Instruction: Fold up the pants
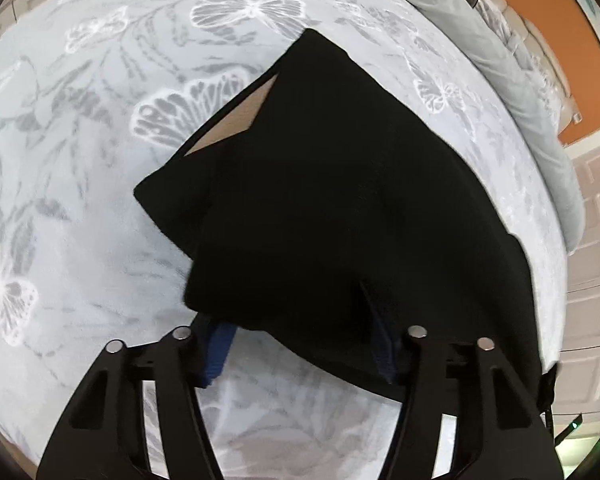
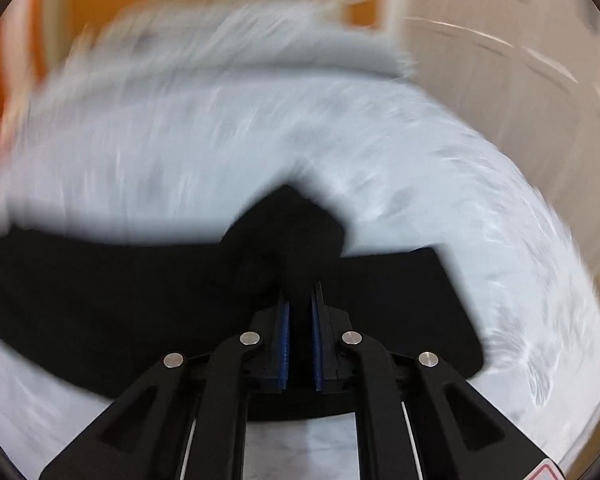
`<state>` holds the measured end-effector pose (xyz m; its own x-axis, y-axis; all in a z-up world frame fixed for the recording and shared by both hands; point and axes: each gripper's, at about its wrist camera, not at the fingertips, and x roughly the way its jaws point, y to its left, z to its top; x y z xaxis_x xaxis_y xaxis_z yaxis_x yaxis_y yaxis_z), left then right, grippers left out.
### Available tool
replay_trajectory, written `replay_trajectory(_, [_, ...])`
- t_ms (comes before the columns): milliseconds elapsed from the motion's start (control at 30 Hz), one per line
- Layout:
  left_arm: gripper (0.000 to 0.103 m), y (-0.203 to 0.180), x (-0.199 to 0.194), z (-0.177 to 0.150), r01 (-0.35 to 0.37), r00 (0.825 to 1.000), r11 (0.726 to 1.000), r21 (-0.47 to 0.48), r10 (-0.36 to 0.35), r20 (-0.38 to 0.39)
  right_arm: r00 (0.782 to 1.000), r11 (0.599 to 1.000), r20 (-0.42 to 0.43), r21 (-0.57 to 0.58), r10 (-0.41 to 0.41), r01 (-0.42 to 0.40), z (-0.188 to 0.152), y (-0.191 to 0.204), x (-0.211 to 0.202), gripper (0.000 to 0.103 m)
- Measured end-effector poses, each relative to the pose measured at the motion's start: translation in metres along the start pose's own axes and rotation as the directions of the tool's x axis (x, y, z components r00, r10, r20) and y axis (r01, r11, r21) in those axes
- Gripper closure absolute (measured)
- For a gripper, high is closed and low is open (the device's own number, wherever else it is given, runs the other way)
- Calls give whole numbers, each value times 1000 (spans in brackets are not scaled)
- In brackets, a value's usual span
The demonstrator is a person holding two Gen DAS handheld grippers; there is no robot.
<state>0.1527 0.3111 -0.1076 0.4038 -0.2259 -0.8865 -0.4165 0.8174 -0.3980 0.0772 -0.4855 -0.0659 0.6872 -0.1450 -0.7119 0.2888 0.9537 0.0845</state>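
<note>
Black pants (image 1: 340, 200) lie bunched on a pale blue bedspread (image 1: 80, 160) printed with white butterflies. A tan patch (image 1: 236, 120) shows at their far left edge. My left gripper (image 1: 300, 332) points down at the near edge of the pants. Its blue pads (image 1: 218, 356) stand well apart, and the fabric drapes over the hidden fingertips. The right wrist view is motion-blurred. In it the pants (image 2: 100, 280) spread left and right across the bedspread (image 2: 220, 140). My right gripper (image 2: 300, 304) is shut on a raised fold of the black cloth.
A grey blanket or pillow (image 1: 520, 80) runs along the bed's far right side, blurred in the right wrist view (image 2: 260, 40). Behind it are an orange wall (image 1: 540, 0) and white panelled surfaces (image 1: 592, 240) (image 2: 500, 40).
</note>
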Motion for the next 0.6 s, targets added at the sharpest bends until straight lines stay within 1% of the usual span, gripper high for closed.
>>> replay_trajectory(33, [52, 8, -1, 1, 30, 1000, 999, -20, -30, -7, 998, 988, 25, 140, 57, -60, 2, -31, -12, 96])
replay_trajectory(67, [53, 13, -1, 2, 55, 998, 998, -32, -55, -11, 993, 953, 33, 276, 117, -121, -3, -61, -16, 96])
replay_trajectory(100, [53, 17, -1, 2, 71, 997, 997, -37, -71, -13, 988, 923, 14, 354, 154, -149, -10, -78, -7, 96])
replay_trajectory(133, [53, 19, -1, 2, 86, 996, 995, -44, -87, -13, 984, 900, -42, 413, 173, -141, -24, -93, 8, 95])
replay_trajectory(167, [52, 20, -1, 2, 88, 996, 995, -44, -89, -13, 982, 900, -94, 422, 161, -107, -34, -97, 20, 94])
replay_trajectory(200, [52, 20, -2, 3, 89, 996, 995, -43, -89, -12, 973, 913, -180, 404, 142, -58, -50, -95, 37, 92])
replay_trajectory(233, [49, 18, -3, 1, 93, 996, 995, -47, -94, -9, 982, 926, -153, 374, 114, -49, -54, -90, 34, 88])
replay_trajectory(267, [45, 18, -4, 0, 99, 995, 994, -49, -99, -8, 986, 939, -142, 343, 81, -28, -51, -86, 26, 80])
replay_trajectory(300, [43, 22, -6, 0, 108, 994, 993, -50, -108, -9, 988, 954, -153, 299, 14, 33, -43, -78, 14, 63])
replay_trajectory(333, [39, 23, -8, -1, 123, 992, 991, -55, -124, -10, 990, 955, -124, 283, -61, 94, -36, -73, -2, 47])
replay_trajectory(367, [36, 24, -8, -2, 133, 991, 989, -63, -133, -11, 991, 952, -88, 281, -102, 123, -33, -69, -16, 40])
replay_trajectory(400, [36, 25, -9, -3, 145, 989, 986, -79, -147, -10, 987, 949, -31, 273, -157, 159, -27, -60, -39, 40])
replay_trajectory(467, [36, 35, -10, -2, 190, 981, 975, -114, -193, -13, 982, 949, 7, 257, -190, 182, -22, -45, -63, 40])
replay_trajectory(500, [37, 41, -11, -2, 230, 972, 962, -149, -234, -12, 981, 952, 40, 253, -189, 173, -19, -34, -77, 38])
replay_trajectory(533, [44, 44, -11, -2, 235, 971, 958, -167, -239, -7, 983, 960, 74, 239, -168, 146, -18, -21, -89, 32])
replay_trajectory(567, [65, 47, -12, -2, 218, 975, 960, -177, -223, -4, 986, 969, 95, 217, -138, 115, -20, -6, -97, 29])
replay_trajectory(600, [72, 48, -12, -1, 195, 980, 964, -179, -200, -10, 988, 976, 105, 196, -116, 94, -22, 5, -104, 26])
